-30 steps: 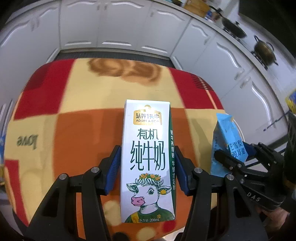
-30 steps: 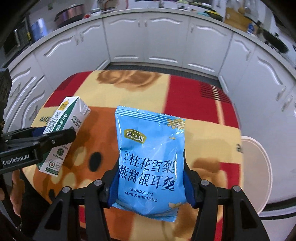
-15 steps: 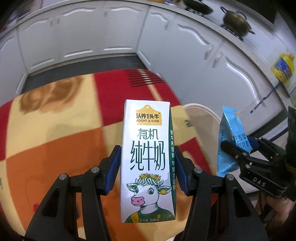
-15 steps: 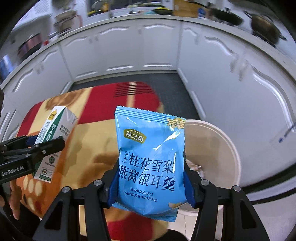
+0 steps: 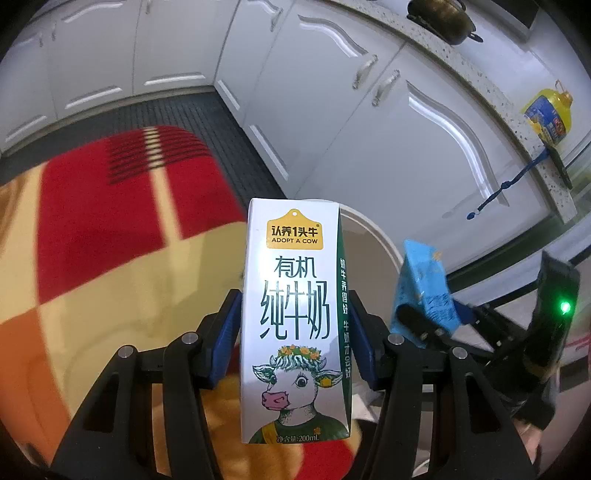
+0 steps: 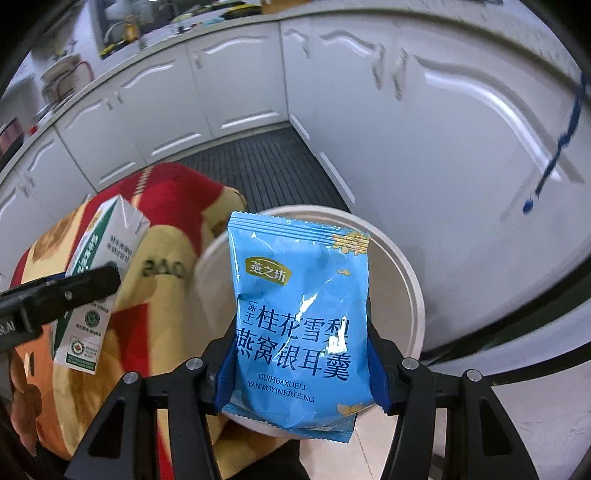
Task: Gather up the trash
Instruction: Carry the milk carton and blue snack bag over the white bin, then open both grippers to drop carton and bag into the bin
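Both packs now carried beside bin [image 6: 413, 280], cow-printed milk carton [image 5: 295, 314] (upright), glossy blue pouch [image 6: 299, 314]

White cabinet doors [image 5: 388, 122] with curved raised panels and small handles run around the room in an L beneath a speckled countertop [image 5: 491, 92], where a dark pot [image 5: 439, 18] and a yellow bottle [image 5: 548, 114] stand. The floor [image 6: 266, 166] between them is dark and ribbed, perhaps a mat. A red, orange and cream patterned cloth [image 5: 110, 229] covers the tabletop.
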A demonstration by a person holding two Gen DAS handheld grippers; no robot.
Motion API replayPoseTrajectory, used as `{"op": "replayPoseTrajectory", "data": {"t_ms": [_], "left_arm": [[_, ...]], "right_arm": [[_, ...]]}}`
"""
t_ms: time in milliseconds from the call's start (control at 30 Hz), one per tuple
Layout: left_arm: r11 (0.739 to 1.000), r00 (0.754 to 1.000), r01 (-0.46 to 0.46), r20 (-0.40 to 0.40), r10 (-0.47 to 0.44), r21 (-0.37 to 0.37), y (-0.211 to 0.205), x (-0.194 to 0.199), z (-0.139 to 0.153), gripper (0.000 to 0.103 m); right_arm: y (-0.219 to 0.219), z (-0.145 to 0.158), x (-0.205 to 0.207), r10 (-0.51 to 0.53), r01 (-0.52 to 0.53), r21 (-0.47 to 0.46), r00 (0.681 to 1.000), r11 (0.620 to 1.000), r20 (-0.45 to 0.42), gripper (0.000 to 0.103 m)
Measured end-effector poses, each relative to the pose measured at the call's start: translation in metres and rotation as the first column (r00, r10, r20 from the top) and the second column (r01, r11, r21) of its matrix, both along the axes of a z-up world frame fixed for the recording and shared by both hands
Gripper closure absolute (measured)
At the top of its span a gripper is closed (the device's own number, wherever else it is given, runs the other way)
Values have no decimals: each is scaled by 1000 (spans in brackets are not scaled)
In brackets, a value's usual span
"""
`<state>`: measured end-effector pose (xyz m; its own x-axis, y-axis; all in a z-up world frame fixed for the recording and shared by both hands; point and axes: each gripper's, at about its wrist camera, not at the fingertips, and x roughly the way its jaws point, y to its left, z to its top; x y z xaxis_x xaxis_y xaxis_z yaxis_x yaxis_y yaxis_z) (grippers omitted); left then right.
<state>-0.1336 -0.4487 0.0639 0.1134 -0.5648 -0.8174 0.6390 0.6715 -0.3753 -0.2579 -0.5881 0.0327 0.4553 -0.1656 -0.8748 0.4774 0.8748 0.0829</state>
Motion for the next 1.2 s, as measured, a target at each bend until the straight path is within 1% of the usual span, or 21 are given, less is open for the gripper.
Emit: {"op": "replayPoseTrajectory", "data": {"t_ms": [200, 300, 400, 700, 867, 900, 967, 1000, 1033, 1100, 1200], "left_arm": [[999, 999, 38, -21, -38, 1, -34, -3, -10, 50], [999, 998, 53, -17, -53, 12, -52, -5, -16, 50], [998, 998, 63, -16, -62, 23, -60, -5, -23, 50], [997, 999, 54, -1, -54, 48, -65, 1, -36, 47], [999, 999, 39, 21, -40, 28, -61, 4, -34, 35], [999, 999, 39, 20, -39, 21, -60, 4, -33, 35], [999, 999, 42, 14, -42, 19, -61, 4, -33, 34], [999, 999, 44, 12, -44, 19, -60, 4, -33, 34], [999, 999, 44, 14, -44, 22, -59, 4, -33, 34], [999, 999, 43, 21, -43, 26, -57, 4, -33, 34], [999, 998, 38, 52, -40, 39, -53, 2, -30, 34]], "right_arm": [[-21, -19, -5, -39, 39, 27, 999, 999, -13, 47], [-31, -28, -4, -58, 58, 49, 998, 997, -11, 47], [-40, -36, -4, -74, 74, 62, 997, 995, -15, 47], [-49, -55, -7, -91, 93, 94, 996, 991, -22, 47], [-49, -57, -7, -93, 95, 95, 995, 991, -24, 45], [-50, -56, -6, -91, 93, 95, 995, 991, -26, 45], [-50, -56, -6, -93, 95, 100, 995, 990, -24, 42], [-49, -56, -7, -97, 98, 103, 995, 990, -18, 37], [-47, -56, -9, -99, 100, 107, 995, 989, -10, 35], [-45, -54, -11, -103, 102, 115, 995, 988, 0, 34], [-43, -53, -12, -105, 103, 114, 994, 988, 9, 34]]}}
